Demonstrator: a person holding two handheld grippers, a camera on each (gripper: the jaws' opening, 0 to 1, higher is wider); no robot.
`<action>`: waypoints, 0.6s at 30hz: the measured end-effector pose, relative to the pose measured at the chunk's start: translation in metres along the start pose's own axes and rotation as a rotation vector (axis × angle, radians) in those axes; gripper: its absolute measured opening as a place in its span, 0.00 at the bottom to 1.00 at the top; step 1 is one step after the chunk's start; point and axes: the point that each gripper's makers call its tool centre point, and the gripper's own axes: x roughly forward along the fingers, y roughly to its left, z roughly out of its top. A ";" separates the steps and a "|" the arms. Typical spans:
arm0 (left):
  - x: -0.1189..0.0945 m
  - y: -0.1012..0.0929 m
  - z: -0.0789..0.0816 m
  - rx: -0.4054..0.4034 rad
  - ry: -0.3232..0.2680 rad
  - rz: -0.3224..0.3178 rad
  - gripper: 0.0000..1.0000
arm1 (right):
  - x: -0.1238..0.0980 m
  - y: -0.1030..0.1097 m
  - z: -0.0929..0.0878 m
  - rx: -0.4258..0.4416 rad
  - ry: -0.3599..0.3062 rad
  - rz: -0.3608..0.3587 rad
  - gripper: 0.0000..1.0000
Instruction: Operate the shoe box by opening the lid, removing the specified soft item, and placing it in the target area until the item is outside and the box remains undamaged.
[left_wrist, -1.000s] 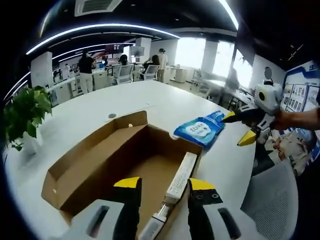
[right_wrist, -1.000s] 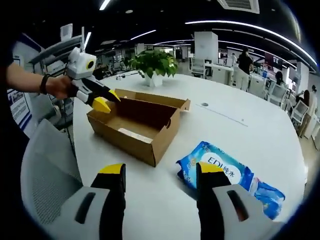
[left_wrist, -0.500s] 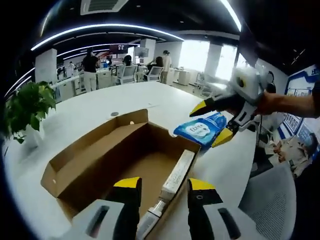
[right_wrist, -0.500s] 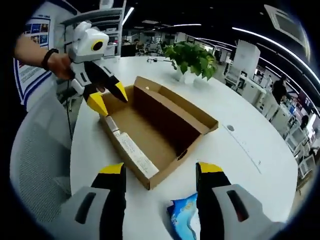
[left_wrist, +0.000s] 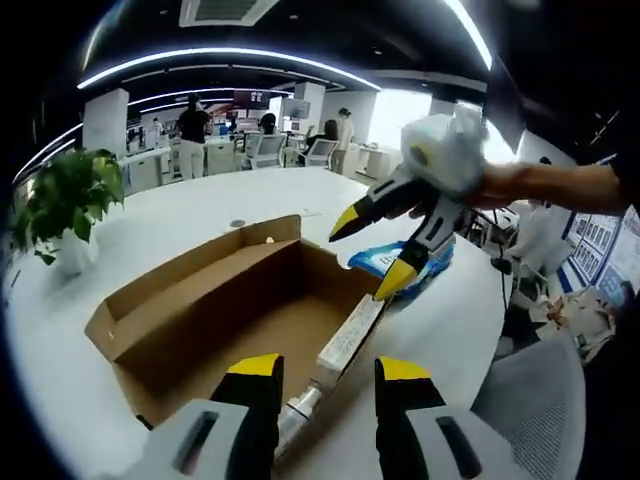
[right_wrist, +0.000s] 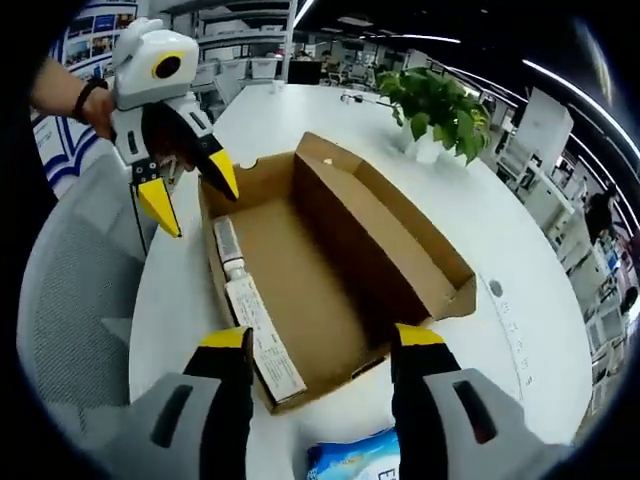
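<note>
- My right gripper (right_wrist: 318, 345) hangs over the open box (right_wrist: 330, 270), jaws spread and empty; my left gripper (left_wrist: 325, 372) sits at the box's near edge, also spread, holding nothing.
- The blue wipes pack (left_wrist: 400, 262) already lies on the table (left_wrist: 170, 215) just beside the box, so the soft item looks to be out.
- I'd judge what's left is backing away cleanly: lift straight up, keep the tips off the cardboard walls, don't drag the pack.
</note>
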 end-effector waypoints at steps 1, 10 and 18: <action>-0.001 0.000 -0.001 -0.003 -0.002 0.001 0.37 | 0.003 0.001 0.000 -0.029 0.017 0.012 0.55; -0.008 -0.004 -0.011 -0.050 -0.030 0.014 0.37 | 0.022 -0.005 0.002 -0.080 0.080 0.123 0.61; -0.014 0.002 -0.018 -0.086 -0.043 0.037 0.37 | 0.039 -0.001 0.000 -0.139 0.124 0.212 0.64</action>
